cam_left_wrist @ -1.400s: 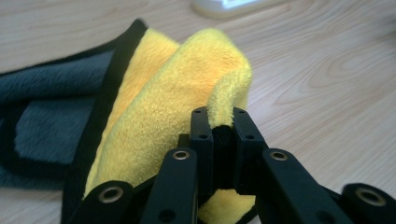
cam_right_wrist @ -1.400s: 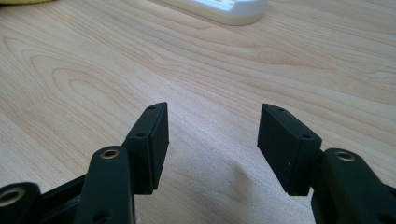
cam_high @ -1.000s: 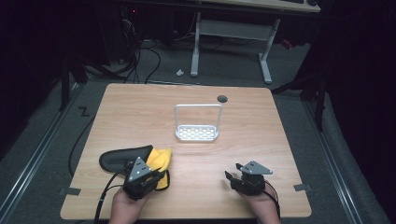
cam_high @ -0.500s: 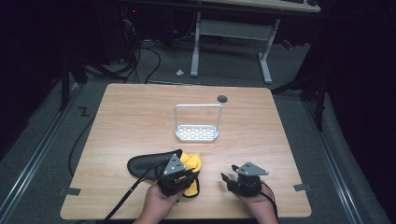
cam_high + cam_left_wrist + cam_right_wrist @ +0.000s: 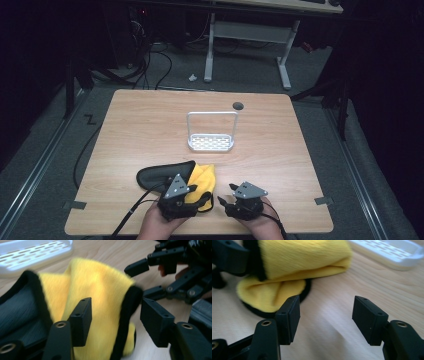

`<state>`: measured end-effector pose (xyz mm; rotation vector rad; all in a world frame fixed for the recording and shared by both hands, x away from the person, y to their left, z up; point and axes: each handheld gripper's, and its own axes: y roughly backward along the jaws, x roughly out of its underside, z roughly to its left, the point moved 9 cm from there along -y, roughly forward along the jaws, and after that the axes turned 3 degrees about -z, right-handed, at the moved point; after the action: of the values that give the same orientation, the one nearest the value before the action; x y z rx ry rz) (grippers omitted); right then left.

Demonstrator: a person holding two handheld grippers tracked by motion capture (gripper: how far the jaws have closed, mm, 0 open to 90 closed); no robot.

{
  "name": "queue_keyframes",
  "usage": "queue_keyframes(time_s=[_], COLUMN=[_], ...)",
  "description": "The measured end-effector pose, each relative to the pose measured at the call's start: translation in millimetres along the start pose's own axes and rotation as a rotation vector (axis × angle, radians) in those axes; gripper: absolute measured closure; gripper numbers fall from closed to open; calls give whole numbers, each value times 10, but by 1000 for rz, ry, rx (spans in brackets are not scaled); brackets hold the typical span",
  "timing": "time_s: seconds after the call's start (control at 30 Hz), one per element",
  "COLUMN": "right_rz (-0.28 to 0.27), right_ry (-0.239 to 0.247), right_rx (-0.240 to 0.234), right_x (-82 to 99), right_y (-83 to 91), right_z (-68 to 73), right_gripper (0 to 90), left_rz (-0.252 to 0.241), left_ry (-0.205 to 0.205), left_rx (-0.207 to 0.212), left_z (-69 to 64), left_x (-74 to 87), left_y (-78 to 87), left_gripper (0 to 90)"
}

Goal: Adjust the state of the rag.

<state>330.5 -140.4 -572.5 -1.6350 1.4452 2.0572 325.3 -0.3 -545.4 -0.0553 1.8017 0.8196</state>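
One yellow-and-black cloth (image 5: 192, 181) at the table's (image 5: 150, 125) near edge, bare wood beyond, lying between the left gripper's (image 5: 113, 318) just-opened wide jaws, the right gripper (image 5: 325, 320) just beside it, jaws also just widened over bare wood; one white rack (image 5: 211, 142) mid-table; two grippers.

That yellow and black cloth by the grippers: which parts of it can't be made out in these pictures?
- High view: the near edge of the yellow and black cloth lies under the left gripper.
- Left gripper view: the cloth is blurred, its folds unclear, and cut off at the bottom edge; what it really is stays unclear.
- Right gripper view: the cloth runs off the top edge.
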Motion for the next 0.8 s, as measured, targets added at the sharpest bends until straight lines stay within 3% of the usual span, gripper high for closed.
queue_keyframes(time_s=[0.1,0.13,0.23,0.3,0.4,0.47,0.57,0.6,0.63,0.8], right_rz=[-1,-6,-32,-49,-60,-55,-36,-36,-39,-65], right_ry=[18,23,34,34,39,43,54,54,56,26], right_rx=[-19,-23,-29,-40,-53,-57,-44,-44,-20,58], right_x=[-33,-53,-123,-160,-188,-188,-178,-178,-204,-268], right_y=[-19,-17,17,48,54,22,-40,-40,-52,9], right_z=[114,144,212,255,305,329,322,322,287,60], right_gripper=[401,404,406,406,421,455,628,628,776,846], left_rz=[-7,-12,-32,-36,-19,-10,14,14,29,58], left_ry=[-16,-2,95,133,194,200,199,199,180,157], left_rx=[-50,-71,-76,-112,-128,-137,-150,-150,-166,-176], left_z=[103,172,388,534,686,721,750,750,756,763], left_x=[177,206,246,282,356,378,423,423,439,484], left_y=[218,253,318,352,373,377,350,350,336,319], left_gripper=[395,399,438,490,534,541,542,542,542,536])
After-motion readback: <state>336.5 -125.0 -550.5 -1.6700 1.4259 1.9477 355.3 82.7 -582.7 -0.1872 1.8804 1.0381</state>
